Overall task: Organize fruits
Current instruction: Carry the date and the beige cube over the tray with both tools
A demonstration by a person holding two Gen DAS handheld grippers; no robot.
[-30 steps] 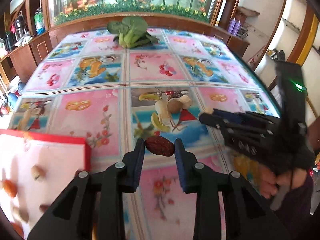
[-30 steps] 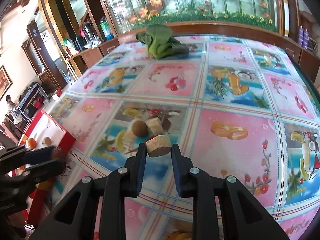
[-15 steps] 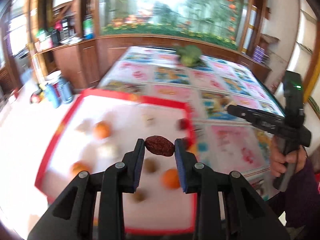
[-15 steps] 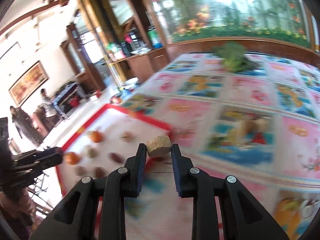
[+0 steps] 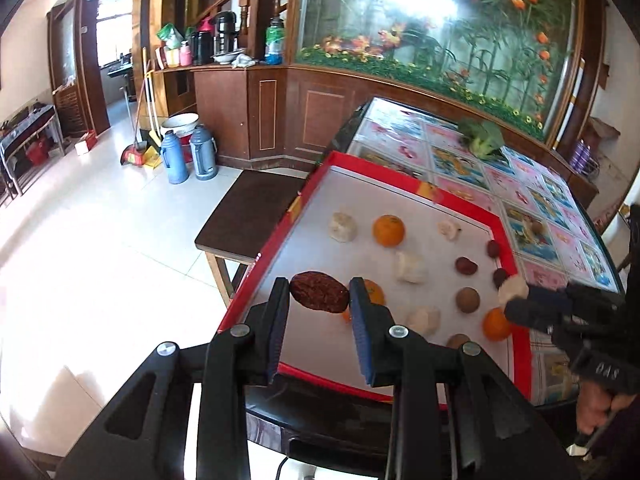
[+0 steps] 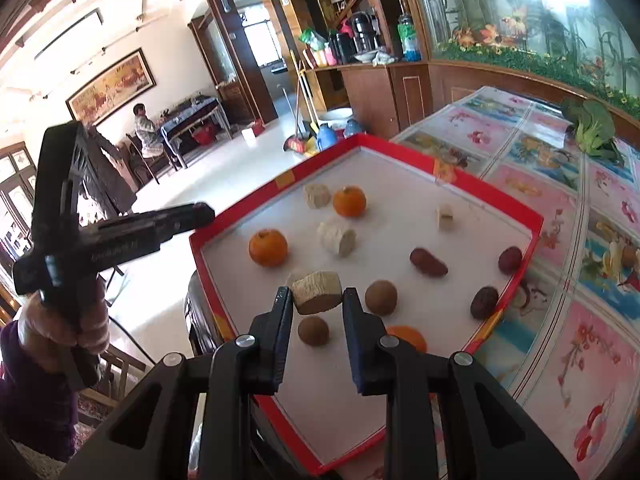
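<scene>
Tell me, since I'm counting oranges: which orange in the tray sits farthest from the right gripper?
The orange near the tray's far side, beside a pale chunk; the other two lie closer.

Red date (image 5: 319, 291): dark, wrinkled, oval, lying crosswise, pinched at both ends in the left tool (image 5: 319, 294), held above the tray's near-left part. Pale chunk (image 6: 317, 292): beige, fibrous, cut cylinder, clamped in the right tool (image 6: 316, 300) over the tray. Tray (image 6: 404, 151): shallow, red rim, white floor, on the surface's corner. Inside, loose and apart: oranges (image 6: 268, 247), pale chunks, dark dates (image 6: 428, 262), brown round fruits (image 6: 381, 297).
</scene>
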